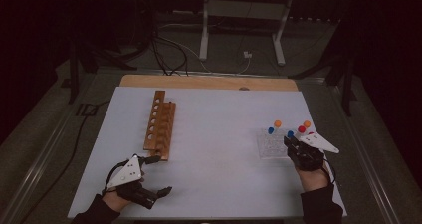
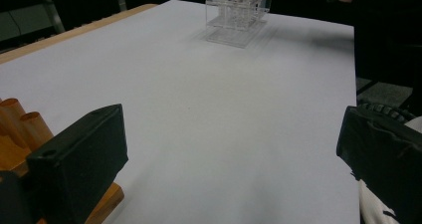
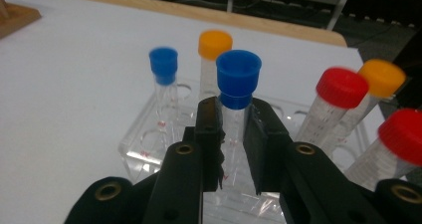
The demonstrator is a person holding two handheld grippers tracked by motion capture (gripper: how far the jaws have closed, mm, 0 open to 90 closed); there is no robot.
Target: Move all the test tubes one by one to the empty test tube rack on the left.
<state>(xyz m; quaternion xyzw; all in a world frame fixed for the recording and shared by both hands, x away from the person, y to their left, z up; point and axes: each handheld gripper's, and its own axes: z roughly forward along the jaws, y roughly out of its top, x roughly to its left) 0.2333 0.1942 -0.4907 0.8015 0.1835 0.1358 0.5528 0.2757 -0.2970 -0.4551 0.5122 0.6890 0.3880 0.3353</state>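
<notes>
The right tool (image 3: 233, 134) is squeezed around a clear tube with a blue cap (image 3: 238, 79). Its two black jaws press on the tube just under the cap. The tube stands up straight in a clear plastic rack (image 3: 149, 134) on the right side of the white tabletop (image 1: 219, 149). More tubes stand in the same rack: one with a blue cap (image 3: 163, 64), one with an orange cap (image 3: 214, 45) behind, and off to the side two with red caps (image 3: 341, 89) and one more orange one (image 3: 382, 78), leaning a little.

The left tool (image 1: 149, 176) is wide open and holds nothing. It sits low near the front left of the tabletop. One jaw is just beside the near end of a wooden rack (image 1: 160, 127) with a row of round holes. The wooden rack is far from the clear rack.
</notes>
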